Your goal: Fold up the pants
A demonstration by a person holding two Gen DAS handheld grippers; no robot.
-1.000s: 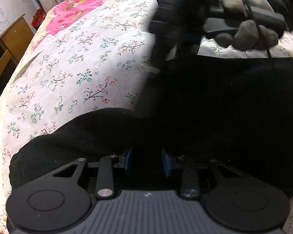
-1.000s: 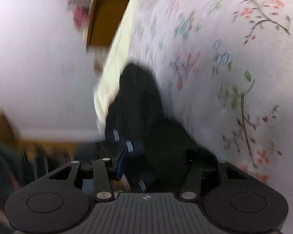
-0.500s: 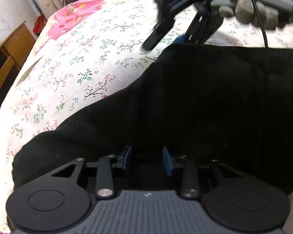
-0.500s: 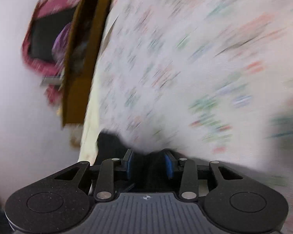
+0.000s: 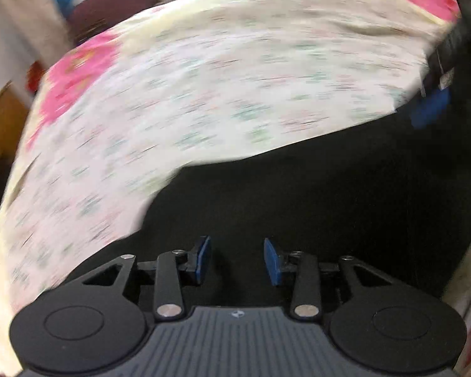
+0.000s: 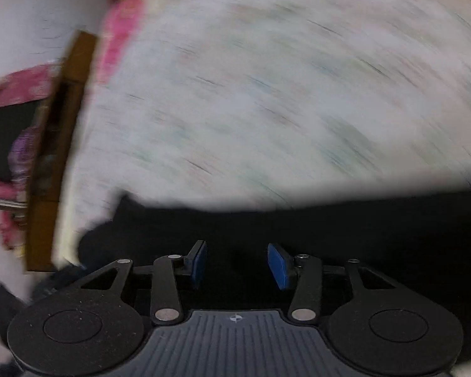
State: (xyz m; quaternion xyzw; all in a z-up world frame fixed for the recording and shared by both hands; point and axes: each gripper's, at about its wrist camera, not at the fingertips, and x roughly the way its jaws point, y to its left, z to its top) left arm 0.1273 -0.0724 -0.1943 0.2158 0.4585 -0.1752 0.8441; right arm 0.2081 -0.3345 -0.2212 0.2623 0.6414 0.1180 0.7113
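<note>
A: Where are the black pants (image 5: 314, 194) lying?
B: They are lying on the floral bedsheet (image 5: 204, 88), filling the near part of both blurred views.
A: And the jaws?
B: The left gripper (image 5: 237, 260) has just been opening, dark cloth between its pads; the right gripper (image 6: 237, 264) is standing partly open over the pants; I cannot tell whether either is gripping.

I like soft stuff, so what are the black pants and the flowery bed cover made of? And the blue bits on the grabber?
The black pants look like soft matte knit, maybe fleece or cotton: no shine, gentle slumping folds. The flowery bed cover seems thin printed woven cloth, probably cotton; blur hides the weave. The blue pads on the left gripper look like matte rubber or foam.
</note>
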